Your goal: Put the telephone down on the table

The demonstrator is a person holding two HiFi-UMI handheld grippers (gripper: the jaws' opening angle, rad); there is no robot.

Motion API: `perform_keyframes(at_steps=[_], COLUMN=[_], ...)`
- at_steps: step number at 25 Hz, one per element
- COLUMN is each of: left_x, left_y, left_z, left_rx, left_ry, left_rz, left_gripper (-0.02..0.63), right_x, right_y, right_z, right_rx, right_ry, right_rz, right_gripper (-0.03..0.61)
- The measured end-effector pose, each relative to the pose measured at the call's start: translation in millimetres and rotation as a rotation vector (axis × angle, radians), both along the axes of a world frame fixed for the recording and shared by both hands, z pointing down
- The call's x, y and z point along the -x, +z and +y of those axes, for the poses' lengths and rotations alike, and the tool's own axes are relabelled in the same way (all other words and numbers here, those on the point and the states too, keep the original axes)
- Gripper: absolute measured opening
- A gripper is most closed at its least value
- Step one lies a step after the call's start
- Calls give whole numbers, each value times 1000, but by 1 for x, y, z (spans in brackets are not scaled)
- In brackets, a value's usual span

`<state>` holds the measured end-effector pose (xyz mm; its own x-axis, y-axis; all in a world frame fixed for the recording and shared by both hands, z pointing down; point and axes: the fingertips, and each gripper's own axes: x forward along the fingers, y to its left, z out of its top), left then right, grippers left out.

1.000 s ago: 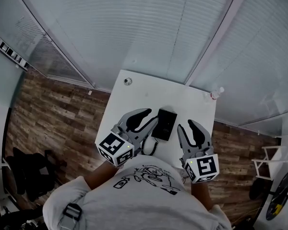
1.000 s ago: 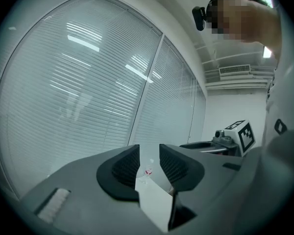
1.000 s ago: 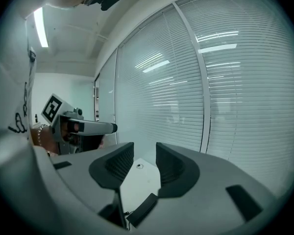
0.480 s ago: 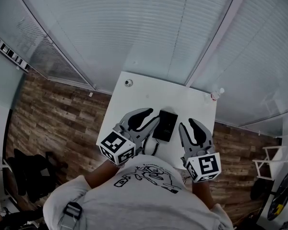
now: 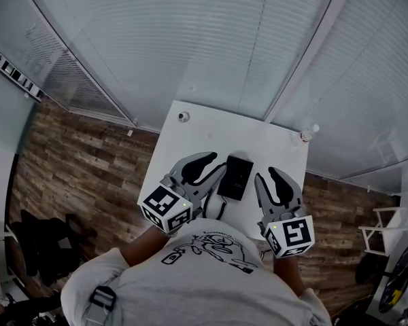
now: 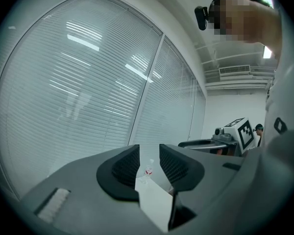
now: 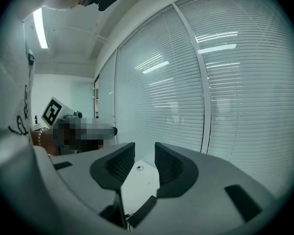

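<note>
The black telephone (image 5: 235,176) lies flat on the small white table (image 5: 211,138), near its front edge, with a dark cord (image 5: 214,209) trailing toward me. My left gripper (image 5: 215,165) hovers just left of the telephone, shut and holding nothing. To the telephone's right is my right gripper (image 5: 265,176), also shut and empty. In the left gripper view the jaws (image 6: 149,154) frame only the table (image 6: 154,199). In the right gripper view the jaws (image 7: 144,155) stand over the table (image 7: 137,187), with the telephone's dark edge (image 7: 142,211) low in the picture.
A small water bottle (image 5: 308,133) stands at the table's far right corner, also seen as the bottle (image 6: 148,172). A small round fitting (image 5: 183,117) sits at the far left corner, the same fitting (image 7: 139,168). Window blinds close off the far side; wood flooring lies around the table.
</note>
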<state>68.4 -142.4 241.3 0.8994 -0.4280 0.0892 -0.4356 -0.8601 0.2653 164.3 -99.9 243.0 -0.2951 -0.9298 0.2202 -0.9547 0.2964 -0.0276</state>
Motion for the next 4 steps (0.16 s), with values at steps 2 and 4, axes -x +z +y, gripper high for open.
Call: perform_keyframes(at_steps=[2,4], left_x=[1,2], left_y=[1,1], left_z=[0,0], left_rx=[2,2], left_ry=[0,-1], left_rz=[0,-2], left_gripper=[125,126], right_x=[0,0], right_y=[2,4], right_z=[1,1], right_rx=[2,6], right_ry=[-1,-1], right_rz=[3,5], right_gripper=[120,120])
